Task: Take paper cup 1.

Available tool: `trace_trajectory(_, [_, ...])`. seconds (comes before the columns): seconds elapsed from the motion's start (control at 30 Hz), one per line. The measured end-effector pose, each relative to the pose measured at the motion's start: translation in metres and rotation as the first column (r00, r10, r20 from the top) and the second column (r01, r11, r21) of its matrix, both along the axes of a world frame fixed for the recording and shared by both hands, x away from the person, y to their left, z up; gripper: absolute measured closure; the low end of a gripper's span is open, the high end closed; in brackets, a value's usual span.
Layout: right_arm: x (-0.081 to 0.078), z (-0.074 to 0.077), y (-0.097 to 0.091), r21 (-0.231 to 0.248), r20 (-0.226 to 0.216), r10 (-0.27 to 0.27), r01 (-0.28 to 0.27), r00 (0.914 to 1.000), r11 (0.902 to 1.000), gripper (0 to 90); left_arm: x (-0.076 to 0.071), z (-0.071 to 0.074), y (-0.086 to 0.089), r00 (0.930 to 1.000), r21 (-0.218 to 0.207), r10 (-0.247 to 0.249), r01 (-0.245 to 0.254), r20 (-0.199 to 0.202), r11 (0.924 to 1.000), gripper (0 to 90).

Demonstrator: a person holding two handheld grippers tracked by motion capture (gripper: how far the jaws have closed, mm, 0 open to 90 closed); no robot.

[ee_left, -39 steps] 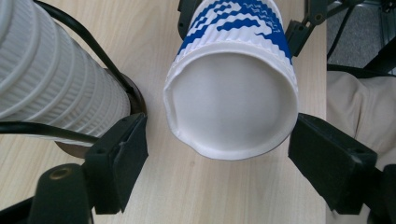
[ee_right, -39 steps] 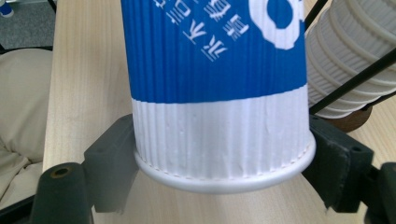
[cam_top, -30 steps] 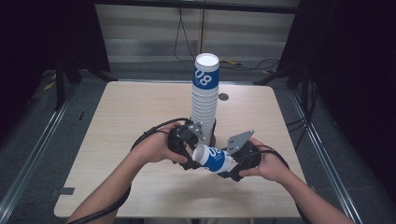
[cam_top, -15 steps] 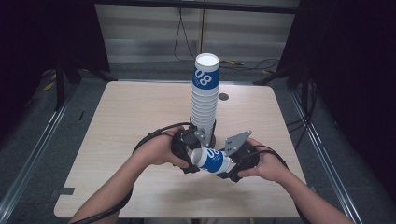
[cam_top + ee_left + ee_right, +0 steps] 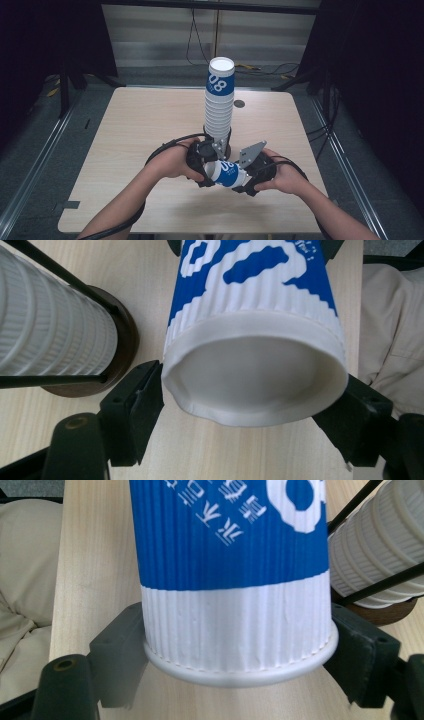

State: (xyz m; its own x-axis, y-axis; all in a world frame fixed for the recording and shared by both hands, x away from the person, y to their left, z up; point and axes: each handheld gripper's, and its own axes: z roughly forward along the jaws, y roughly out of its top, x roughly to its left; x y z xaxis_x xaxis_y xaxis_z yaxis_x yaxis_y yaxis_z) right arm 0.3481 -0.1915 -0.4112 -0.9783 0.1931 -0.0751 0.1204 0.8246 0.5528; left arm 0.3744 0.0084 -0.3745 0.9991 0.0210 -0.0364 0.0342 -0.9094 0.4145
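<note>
A blue-and-white ribbed paper cup (image 5: pixel 227 174) lies level just above the table, held between both hands. My left gripper (image 5: pixel 210 172) is at its wide mouth end. Its jaws have just been closing, and in the left gripper view both pads press the rim of the cup (image 5: pixel 250 315), which is dented at the lower left. My right gripper (image 5: pixel 245 182) is shut on the narrow base end. In the right gripper view the cup (image 5: pixel 235 580) sits squeezed between both pads. My left gripper (image 5: pixel 255 390) and right gripper (image 5: pixel 237 640) face each other along the cup.
A tall stack of upturned cups (image 5: pixel 220 105) stands right behind the grippers in a black wire holder on a dark round base (image 5: pixel 122 340). The stack (image 5: pixel 380 555) is close beside the held cup. The wooden table (image 5: pixel 140 130) has bare room left and right.
The left hand has shifted slightly toward the cup and its jaws have closed onto the cup's mouth end. The right hand and the cup have stayed put.
</note>
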Motion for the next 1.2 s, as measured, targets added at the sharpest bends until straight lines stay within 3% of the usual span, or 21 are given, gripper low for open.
trace_trajectory(0.13, [0.0, 0.0, 0.001, -0.01, -0.002, -0.003, 0.003, 1.0, 0.9999, 19.3, -0.001, -0.002, -0.003, 0.9999, -0.01, 0.012, -0.012, -0.01, 0.9999, 24.4])
trace_trajectory(0.3, [-0.001, -0.001, 0.003, -0.019, -0.001, 0.007, -0.007, 1.0, 0.9998, 19.3, -0.001, -0.004, -0.005, 0.9999, -0.013, -0.012, 0.012, -0.008, 0.9998, 26.3])
trace_trajectory(0.47, [0.0, -0.002, 0.004, -0.019, -0.007, 0.018, -0.018, 0.9998, 0.9997, 19.1, -0.002, -0.007, -0.004, 0.9992, -0.035, 0.006, -0.007, -0.039, 0.9994, 28.9])
trace_trajectory(0.77, [0.0, -0.001, 0.006, -0.023, -0.006, 0.021, -0.021, 0.9998, 0.9995, 18.5, -0.001, -0.009, -0.001, 0.9987, -0.013, 0.008, -0.009, -0.051, 0.9999, 29.8])
trace_trajectory(1.03, [-0.001, 0.001, 0.007, -0.014, -0.005, 0.027, -0.027, 0.9996, 0.9995, 18.3, -0.001, -0.011, 0.002, 0.9988, -0.007, -0.006, 0.005, -0.049, 1.0, 30.0])
trace_trajectory(1.2, [0.0, 0.001, 0.007, -0.008, -0.003, 0.029, -0.029, 0.9996, 0.9995, 17.7, 0.0, -0.01, 0.004, 0.999, -0.031, -0.004, 0.002, -0.044, 0.9995, 30.2])
